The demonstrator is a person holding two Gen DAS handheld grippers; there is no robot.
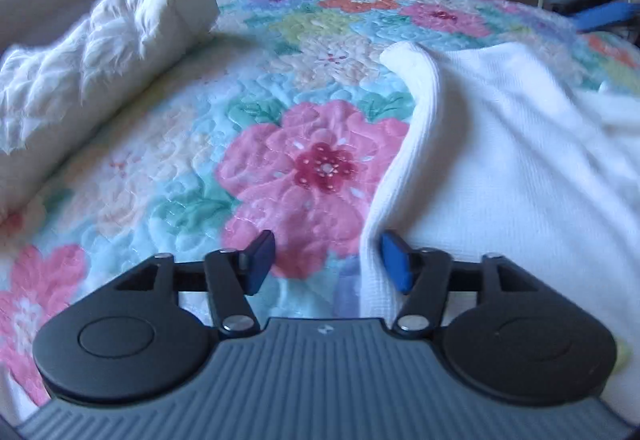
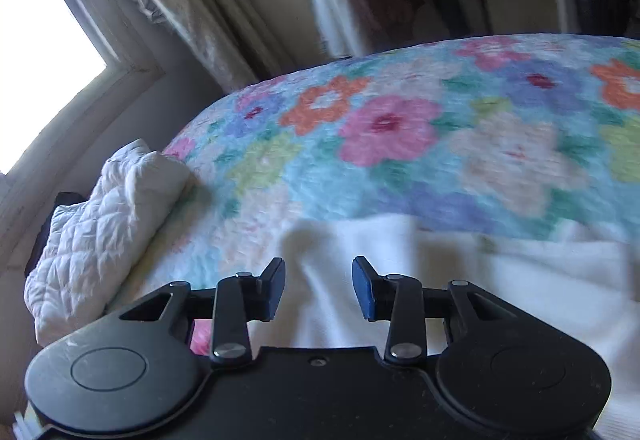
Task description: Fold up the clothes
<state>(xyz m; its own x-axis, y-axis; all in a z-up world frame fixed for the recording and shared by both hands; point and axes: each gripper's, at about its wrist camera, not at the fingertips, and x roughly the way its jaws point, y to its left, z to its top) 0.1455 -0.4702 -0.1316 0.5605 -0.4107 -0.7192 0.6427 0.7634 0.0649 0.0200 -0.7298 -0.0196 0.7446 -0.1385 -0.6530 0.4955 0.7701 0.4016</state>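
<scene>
A white ribbed garment [image 1: 512,143] lies spread on the floral quilt [image 1: 248,143], filling the right half of the left wrist view. Its hemmed left edge runs down toward my left gripper [image 1: 328,262], which is open, with the edge just inside its right finger. In the right wrist view the same white garment [image 2: 400,260] lies under and ahead of my right gripper [image 2: 319,288], which is open and empty just above the cloth. That view is motion-blurred.
A white quilted pillow or folded duvet [image 1: 92,67] lies along the bed's left side, also in the right wrist view [image 2: 104,236]. Beyond the bed are a window, curtains [image 2: 192,7] and hanging clothes. A blue object [image 1: 604,15] shows at the far right.
</scene>
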